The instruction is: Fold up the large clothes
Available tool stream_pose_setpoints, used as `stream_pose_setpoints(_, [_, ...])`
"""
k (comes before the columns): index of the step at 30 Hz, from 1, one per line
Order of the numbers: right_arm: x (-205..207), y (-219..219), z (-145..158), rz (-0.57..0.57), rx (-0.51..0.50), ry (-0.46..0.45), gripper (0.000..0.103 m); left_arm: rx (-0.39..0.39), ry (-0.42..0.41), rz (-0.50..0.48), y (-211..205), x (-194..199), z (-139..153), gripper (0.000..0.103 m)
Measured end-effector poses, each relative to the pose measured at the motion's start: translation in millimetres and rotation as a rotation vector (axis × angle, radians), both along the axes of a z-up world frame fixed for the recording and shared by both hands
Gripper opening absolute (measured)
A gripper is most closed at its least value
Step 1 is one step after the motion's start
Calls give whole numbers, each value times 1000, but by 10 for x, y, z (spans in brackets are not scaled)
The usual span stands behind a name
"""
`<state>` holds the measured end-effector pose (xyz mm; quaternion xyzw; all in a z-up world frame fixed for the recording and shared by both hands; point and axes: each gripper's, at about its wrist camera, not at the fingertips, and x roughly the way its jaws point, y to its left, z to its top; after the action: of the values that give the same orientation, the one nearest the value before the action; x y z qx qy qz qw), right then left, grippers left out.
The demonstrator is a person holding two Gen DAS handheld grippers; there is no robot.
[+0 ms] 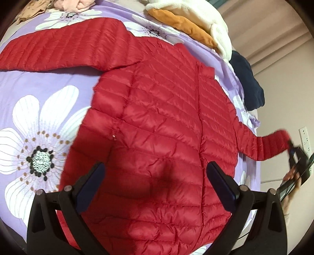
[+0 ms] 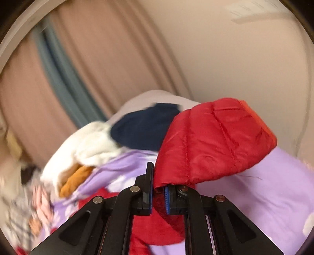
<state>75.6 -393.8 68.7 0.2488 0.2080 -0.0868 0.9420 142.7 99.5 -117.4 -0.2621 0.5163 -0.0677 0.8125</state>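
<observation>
A red quilted down jacket (image 1: 157,121) lies front up on a purple flowered bedsheet (image 1: 39,88), one sleeve (image 1: 58,49) stretched out to the far left. My left gripper (image 1: 155,172) hovers open and empty above the jacket's lower body. My right gripper (image 2: 158,190) is shut on the cuff end of the other red sleeve (image 2: 212,143) and holds it lifted off the bed. In the left wrist view that gripper (image 1: 294,157) shows at the right edge with the sleeve (image 1: 265,145) pulled out beyond the bed's edge.
A white fleece garment with an orange one (image 1: 188,25) and a navy garment (image 1: 249,82) lie piled along the bed's far right edge. More clothes (image 1: 74,5) sit at the far end. Curtains (image 2: 98,68) and a wall with a socket (image 1: 306,141) stand beside the bed.
</observation>
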Motion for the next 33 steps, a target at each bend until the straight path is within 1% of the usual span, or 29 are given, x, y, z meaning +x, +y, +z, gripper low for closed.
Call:
stream_pose_setpoints(2, [164, 386, 176, 58, -84, -2, 12, -2, -11, 10, 78, -38, 28, 103])
stream_pose_setpoints(3, [269, 665, 253, 97, -146, 0, 12, 1, -16, 17, 121, -58, 40, 103])
stream_pose_setpoints(5, [498, 1038, 275, 152, -217, 15, 12, 2, -22, 29, 197, -91, 53, 103])
stream_pose_setpoints(6, [588, 1335, 259, 204, -264, 26, 12, 2, -24, 37, 237, -105, 58, 103])
stream_pose_setpoints(7, [674, 1507, 217, 238, -301, 32, 12, 3, -25, 45, 276, -116, 60, 103])
stream_pose_setpoints(9, [792, 1986, 77, 316, -401, 50, 12, 7, -27, 62, 376, -141, 56, 103])
stream_pose_setpoints(11, [835, 2392, -92, 399, -467, 70, 12, 11, -27, 78, 457, -148, 48, 103])
stream_pose_setpoints(13, [1000, 2764, -300, 473, -527, 102, 12, 15, -23, 92, 536, -162, 29, 103])
stream_pose_setpoints(14, [1017, 2907, -371, 503, -549, 115, 12, 15, -21, 97, 562, -161, 23, 103])
stream_pose_setpoints(15, [1020, 3081, -545, 543, -581, 142, 12, 13, -19, 101, 592, -163, 14, 103])
stream_pose_setpoints(16, [954, 3138, -577, 564, -600, 157, 12, 12, -18, 105, 628, -162, 3, 103])
stream_pose_setpoints(18, [930, 3372, -835, 616, -669, 196, 12, 15, -14, 116, 686, -159, -17, 103])
stream_pose_setpoints(19, [899, 3464, -891, 631, -694, 215, 12, 14, -12, 118, 711, -156, -28, 103])
stream_pose_setpoints(21, [907, 3550, -1121, 687, -733, 288, 12, 12, -7, 124, 750, -136, -46, 103])
stream_pose_setpoints(22, [924, 3588, -1184, 704, -750, 317, 13, 8, -6, 124, 764, -127, -50, 103])
stream_pose_setpoints(23, [951, 3611, -1267, 723, -763, 360, 17, 2, -4, 123, 769, -99, -53, 103])
stream_pose_setpoints(24, [937, 3573, -1280, 742, -756, 392, 21, -1, -3, 121, 770, -67, -49, 103])
stream_pose_setpoints(25, [952, 3578, -1307, 761, -733, 403, 29, -7, -4, 117, 764, -31, -37, 103])
stream_pose_setpoints(26, [920, 3543, -1312, 784, -695, 398, 31, -21, -10, 103, 738, 26, -5, 103])
stream_pose_setpoints(27, [874, 3444, -1240, 816, -632, 386, 32, -28, -20, 93, 723, 65, 25, 103])
stream_pose_setpoints(28, [821, 3331, -1156, 849, -563, 372, 36, -32, -33, 82, 691, 114, 69, 103])
stream_pose_setpoints(29, [765, 3215, -1082, 879, -492, 353, 45, -39, -51, 68, 654, 171, 122, 103])
stream_pose_setpoints(30, [722, 3118, -1016, 896, -444, 332, 48, -53, -70, 48, 608, 242, 167, 103])
stream_pose_setpoints(31, [663, 2975, -921, 908, -390, 296, 50, -61, -87, 32, 563, 318, 212, 103])
stream_pose_setpoints(33, [613, 2742, -818, 876, -344, 254, 50, -81, -121, -15, 425, 540, 322, 102])
